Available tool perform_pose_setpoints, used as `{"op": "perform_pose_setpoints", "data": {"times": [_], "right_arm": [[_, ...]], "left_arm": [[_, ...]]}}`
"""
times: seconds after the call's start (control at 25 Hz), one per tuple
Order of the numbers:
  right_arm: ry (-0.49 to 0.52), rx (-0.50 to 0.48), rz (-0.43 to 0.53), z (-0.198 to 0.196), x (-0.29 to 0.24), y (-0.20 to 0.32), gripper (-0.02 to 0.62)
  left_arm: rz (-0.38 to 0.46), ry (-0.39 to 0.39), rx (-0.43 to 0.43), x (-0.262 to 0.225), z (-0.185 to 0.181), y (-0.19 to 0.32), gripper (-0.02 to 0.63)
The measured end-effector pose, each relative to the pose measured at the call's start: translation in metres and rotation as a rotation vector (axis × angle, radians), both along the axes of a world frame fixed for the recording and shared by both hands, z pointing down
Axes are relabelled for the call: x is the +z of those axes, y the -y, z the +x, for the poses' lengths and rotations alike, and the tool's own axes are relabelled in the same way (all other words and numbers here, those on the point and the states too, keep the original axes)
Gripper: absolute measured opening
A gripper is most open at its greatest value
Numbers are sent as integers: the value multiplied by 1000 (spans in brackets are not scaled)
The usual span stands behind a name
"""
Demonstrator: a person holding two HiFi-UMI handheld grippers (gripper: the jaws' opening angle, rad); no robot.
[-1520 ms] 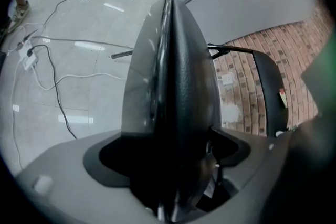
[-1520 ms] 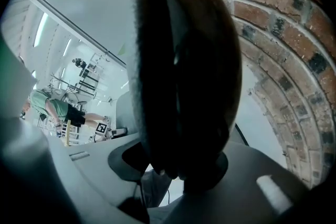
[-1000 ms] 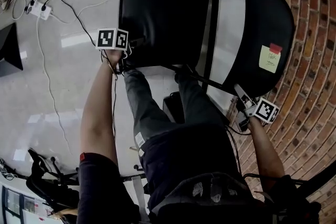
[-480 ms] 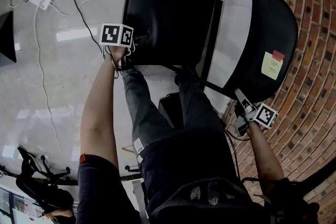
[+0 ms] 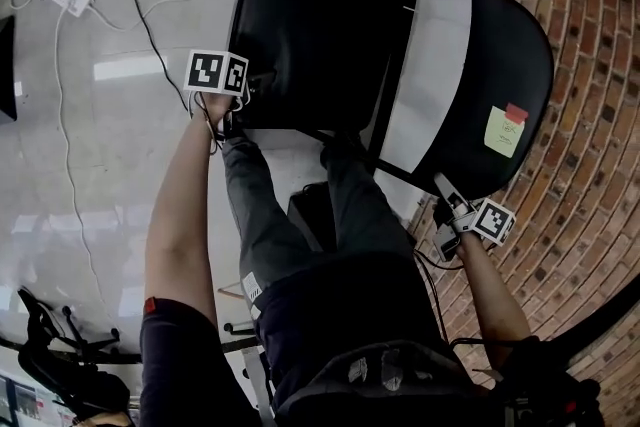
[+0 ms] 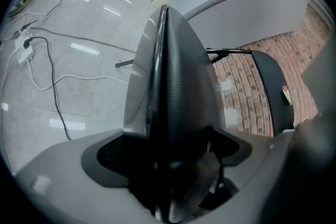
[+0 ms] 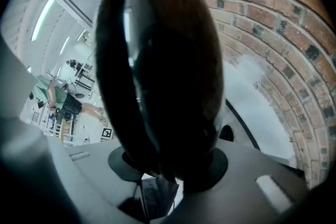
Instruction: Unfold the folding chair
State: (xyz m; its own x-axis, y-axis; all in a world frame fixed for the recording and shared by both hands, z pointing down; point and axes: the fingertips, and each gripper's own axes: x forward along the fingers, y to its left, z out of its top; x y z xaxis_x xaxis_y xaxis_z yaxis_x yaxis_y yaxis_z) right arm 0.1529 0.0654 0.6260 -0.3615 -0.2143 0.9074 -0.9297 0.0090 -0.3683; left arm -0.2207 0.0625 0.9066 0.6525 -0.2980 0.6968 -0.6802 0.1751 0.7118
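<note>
The folding chair (image 5: 400, 55) hung in front of the person, partly opened, and no view showed whether its feet touched the floor (image 5: 110, 155). Its black seat (image 5: 310, 35) lay toward the floor's open left side and its backrest (image 5: 505, 55), with a yellow sticky note (image 5: 503, 131), toward the brick wall (image 5: 590, 175). The frame tube (image 5: 392, 65) ran away from the person between the two panels. The left gripper (image 5: 238, 118) had its jaws clamped on the seat's near left corner, the seat's edge standing upright between them in the left gripper view. The right gripper (image 5: 447, 202) was closed on the backrest's near rim, which filled the gap between its jaws in the right gripper view. Each gripper thus held the panel on its own side, with the panels meeting at the far frame. The next move probably meant swinging the seat leftward and down, away from the backrest. Open room lay on that side, though cables (image 5: 140, 25) crossed the floor there. The wall stood close on the right, so the backrest had little room to travel. The person's legs (image 5: 265, 215) stood just below the seat's near edge.
</note>
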Motion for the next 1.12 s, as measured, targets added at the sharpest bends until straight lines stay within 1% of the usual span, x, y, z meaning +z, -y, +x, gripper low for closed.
{"op": "perform_pose_setpoints", "data": {"times": [0.04,0.08,0.16,0.2,0.24,0.28,0.32,0.4,0.52,0.6,0.68,0.76,0.92,1.0,1.12], "right_arm": [[-62,10,-15,8,2,-2,153],[-84,30,-28,9,4,-3,158],[-58,70,-32,1,4,-2,183],[-69,79,-33,1,3,-2,198],[-92,80,-36,2,3,-2,220],[-117,77,-40,3,4,-2,257],[-140,71,-42,3,4,-2,293],[-189,52,-31,4,-3,1,352],[-262,42,17,21,-30,8,384],[-276,66,58,32,-48,17,396],[-257,99,100,36,-60,29,403],[-232,124,136,38,-65,37,405],[-191,159,176,48,-71,49,405],[-181,151,187,50,-72,56,405],[-174,122,219,50,-73,67,408]], "left_arm": [[-10,12,-4,0,-6,-4,485],[-17,28,-21,-2,-12,-7,485],[-8,47,-101,-12,-24,-10,483],[-5,38,-155,-18,-29,-11,482],[-10,23,-203,-23,-35,-15,480],[-18,11,-236,-28,-42,-19,477],[-24,8,-250,-33,-50,-24,474],[-26,23,-240,-45,-64,-35,469],[-40,54,-226,-66,-78,-50,459],[-46,66,-243,-83,-87,-50,453],[-27,85,-250,-102,-97,-37,449],[7,113,-226,-124,-103,-20,448],[55,174,-182,-170,-99,1,440],[85,193,-184,-195,-95,11,437],[133,214,-200,-228,-88,18,399]]}}
